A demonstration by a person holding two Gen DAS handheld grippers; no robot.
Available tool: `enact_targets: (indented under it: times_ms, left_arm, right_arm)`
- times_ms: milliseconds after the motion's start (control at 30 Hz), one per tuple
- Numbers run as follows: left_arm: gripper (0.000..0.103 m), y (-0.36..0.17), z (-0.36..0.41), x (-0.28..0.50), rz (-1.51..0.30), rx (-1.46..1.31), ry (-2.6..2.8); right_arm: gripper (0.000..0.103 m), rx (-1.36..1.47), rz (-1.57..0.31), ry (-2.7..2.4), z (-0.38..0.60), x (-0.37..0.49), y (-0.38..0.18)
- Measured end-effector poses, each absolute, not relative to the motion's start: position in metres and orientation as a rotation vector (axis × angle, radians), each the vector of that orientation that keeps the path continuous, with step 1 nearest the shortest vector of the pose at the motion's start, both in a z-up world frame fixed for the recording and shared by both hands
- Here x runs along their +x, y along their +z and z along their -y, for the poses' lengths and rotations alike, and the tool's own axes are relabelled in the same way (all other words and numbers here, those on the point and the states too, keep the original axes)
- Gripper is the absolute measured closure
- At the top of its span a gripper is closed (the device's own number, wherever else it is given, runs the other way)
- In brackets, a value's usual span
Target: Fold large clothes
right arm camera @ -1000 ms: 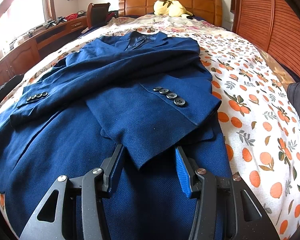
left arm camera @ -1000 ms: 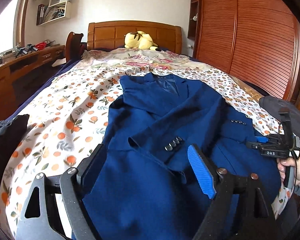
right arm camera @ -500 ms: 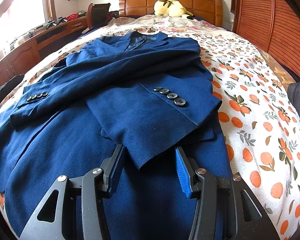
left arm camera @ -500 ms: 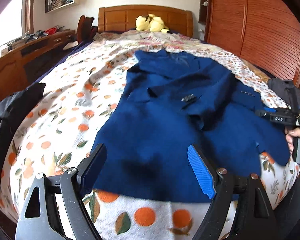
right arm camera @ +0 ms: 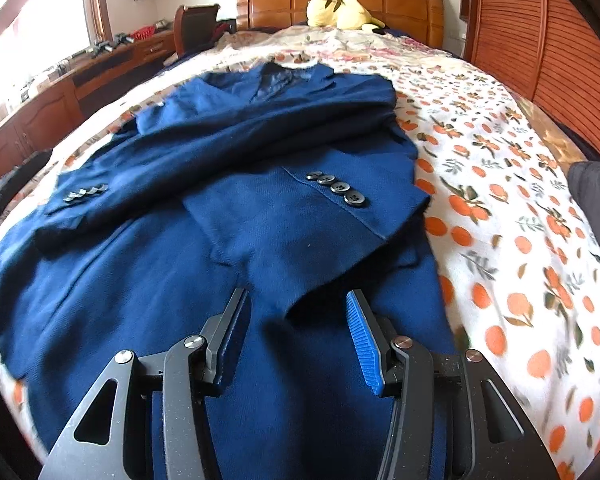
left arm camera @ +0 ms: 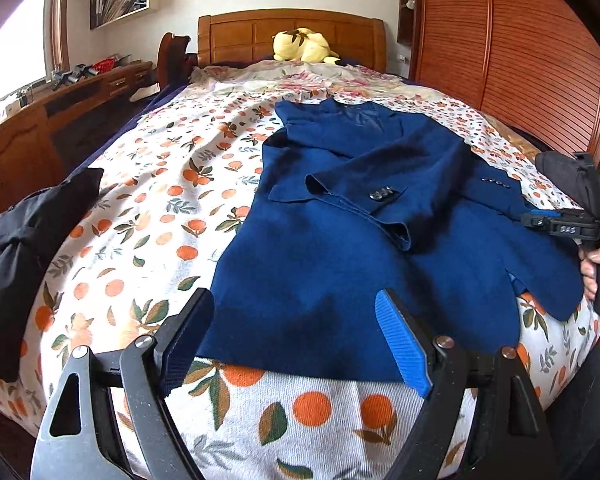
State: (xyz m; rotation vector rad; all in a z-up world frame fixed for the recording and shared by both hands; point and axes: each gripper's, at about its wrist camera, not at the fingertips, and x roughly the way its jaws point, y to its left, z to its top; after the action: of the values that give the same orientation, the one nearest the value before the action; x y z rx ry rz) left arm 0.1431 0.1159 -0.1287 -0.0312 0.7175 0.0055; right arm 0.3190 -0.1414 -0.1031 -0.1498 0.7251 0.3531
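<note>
Lying face up on the orange-print bedspread (left arm camera: 152, 216), the blue jacket (left arm camera: 340, 248) has both sleeves crossed over its chest; the bottom-up fold remains; left gripper (left arm camera: 296, 340) gapes wide at the near hem, right gripper (right arm camera: 296, 336) half-parted, both empty.

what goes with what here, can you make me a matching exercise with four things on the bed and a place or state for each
Things:
1. blue blazer
2. yellow plush toy
3. black garment
4. floral sheet

Places or states:
A. bunched at the left edge of the bed
B. by the wooden headboard
C. lying flat, sleeves folded across it
D. spread under everything, printed with oranges

Pairs: 1-C, 2-B, 3-A, 4-D
</note>
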Motion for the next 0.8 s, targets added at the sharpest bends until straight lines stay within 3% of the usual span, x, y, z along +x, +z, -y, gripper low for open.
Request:
enact_targets:
  times_ms: [67,233,500,667,733,800]
  left_arm:
    - [0.021,-0.127,-0.117,0.139,-0.718,-0.026,-0.002]
    - [0.054,-0.131,-0.122,0.136,-0.741,-0.027,-0.03]
    - [0.055,-0.143,-0.13,0.137,-0.777,-0.025,-0.008]
    - [0.055,-0.146,-0.135,0.135,-0.786,-0.027,0.001]
    - [0.065,-0.144,-0.136,0.135,-0.781,-0.033,-0.003]
    - [0.067,-0.145,-0.137,0.136,-0.783,-0.036,-0.001]
  right_arm:
    - [0.052,-0.155,-0.714,0.353,0.147,0.303,-0.097]
    - [0.052,-0.183,-0.701,0.334,0.176,0.258,-0.091]
    - [0.052,-0.215,-0.753,0.258,0.214,0.219,-0.101]
    - [0.046,-0.18,-0.772,0.292,0.224,0.217,-0.106]
    - [0.046,-0.167,-0.771,0.297,0.224,0.221,-0.105]
    - [0.046,-0.159,-0.765,0.305,0.223,0.222,-0.105]
